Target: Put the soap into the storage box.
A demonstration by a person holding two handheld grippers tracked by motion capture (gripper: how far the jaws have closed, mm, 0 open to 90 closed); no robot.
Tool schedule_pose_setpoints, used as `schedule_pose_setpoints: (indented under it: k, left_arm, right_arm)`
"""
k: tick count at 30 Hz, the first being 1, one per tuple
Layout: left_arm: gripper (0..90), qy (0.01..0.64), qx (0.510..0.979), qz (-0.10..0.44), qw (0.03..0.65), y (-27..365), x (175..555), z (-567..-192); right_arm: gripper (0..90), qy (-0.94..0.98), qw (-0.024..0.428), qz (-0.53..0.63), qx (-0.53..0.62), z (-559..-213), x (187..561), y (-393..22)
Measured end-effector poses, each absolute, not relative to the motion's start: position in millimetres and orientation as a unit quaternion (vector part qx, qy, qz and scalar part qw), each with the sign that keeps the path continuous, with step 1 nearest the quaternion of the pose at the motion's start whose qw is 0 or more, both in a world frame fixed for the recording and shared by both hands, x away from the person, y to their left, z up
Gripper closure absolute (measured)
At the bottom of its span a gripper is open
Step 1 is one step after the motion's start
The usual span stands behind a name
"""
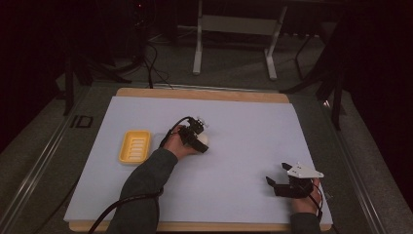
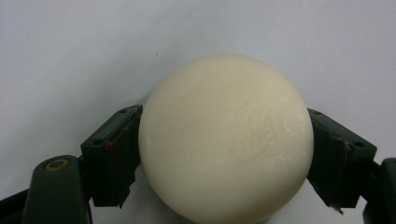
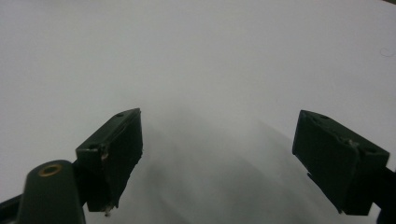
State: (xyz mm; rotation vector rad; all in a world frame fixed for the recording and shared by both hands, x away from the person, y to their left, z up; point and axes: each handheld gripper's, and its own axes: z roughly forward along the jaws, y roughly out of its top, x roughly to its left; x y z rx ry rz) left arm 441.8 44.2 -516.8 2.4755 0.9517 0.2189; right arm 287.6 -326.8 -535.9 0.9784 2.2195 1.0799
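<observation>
Soap bar: centre frame, on the bench, clasped between the left hand-held gripper pads. Yellow soap dish lies left. Right hand-held gripper: lower right, wide, empty.

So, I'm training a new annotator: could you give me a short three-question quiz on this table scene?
1. True or false: the left gripper has its jaws against the round cream-white soap bar.
2. Which lies nearer the ridged yellow plastic soap dish: A, left gripper; B, right gripper?
3. What is between the right gripper's jaws?

Key: 1 true. 2 A. 3 nothing, just the pale table sheet.
</observation>
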Motion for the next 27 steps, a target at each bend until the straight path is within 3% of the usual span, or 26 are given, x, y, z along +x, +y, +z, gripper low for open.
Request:
schedule_pose_setpoints:
  k: [27]
  left_arm:
    - [23.5, 0.323, 0.925, 0.062, 0.188, 59, 428, -510]
  right_arm:
    - [16.1, 0.811, 0.241, 0.395, 0.358, -536, 287, -327]
